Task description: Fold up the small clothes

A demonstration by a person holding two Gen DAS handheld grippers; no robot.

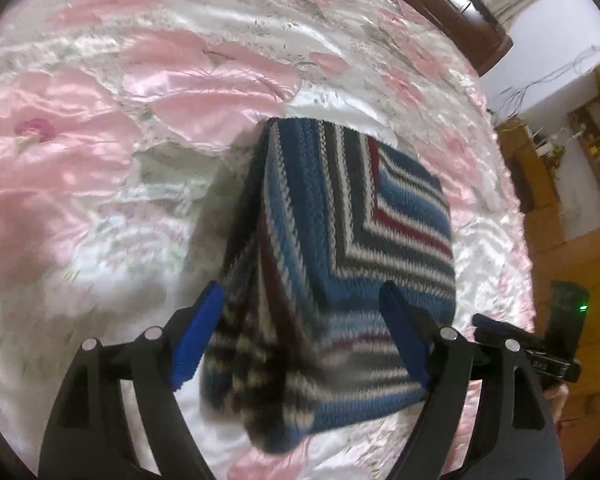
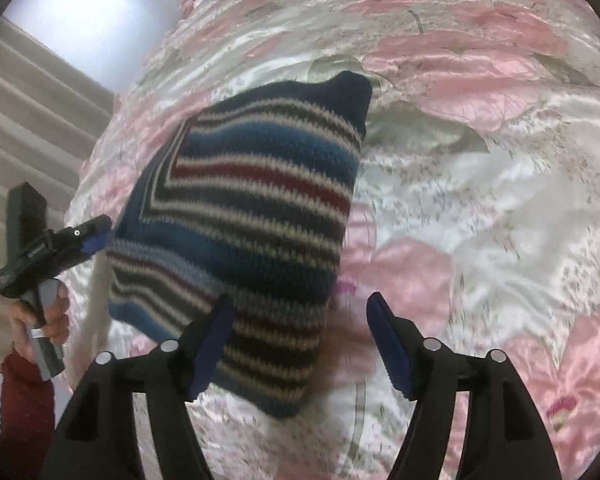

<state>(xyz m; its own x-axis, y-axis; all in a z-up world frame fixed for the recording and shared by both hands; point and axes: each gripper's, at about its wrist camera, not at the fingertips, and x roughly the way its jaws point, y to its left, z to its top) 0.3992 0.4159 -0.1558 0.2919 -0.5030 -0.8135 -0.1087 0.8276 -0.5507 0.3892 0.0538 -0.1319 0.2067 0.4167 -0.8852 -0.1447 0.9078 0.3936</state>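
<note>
Your work surface: a bed under a glossy satin bedspread [image 1: 172, 92] printed with large pink flowers and grey-green leaves on white.

You have one thing lying on it, a folded knitted garment [image 1: 340, 248] striped in blue, white, grey and dark red. It sits near the middle of the quilted, rippled cover, which spreads out around it on all sides.

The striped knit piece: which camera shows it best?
The right wrist view: the striped knit piece shows its whole folded face and stripes on the floral quilt. The left wrist view also shows it, but blurred near the camera.
</note>
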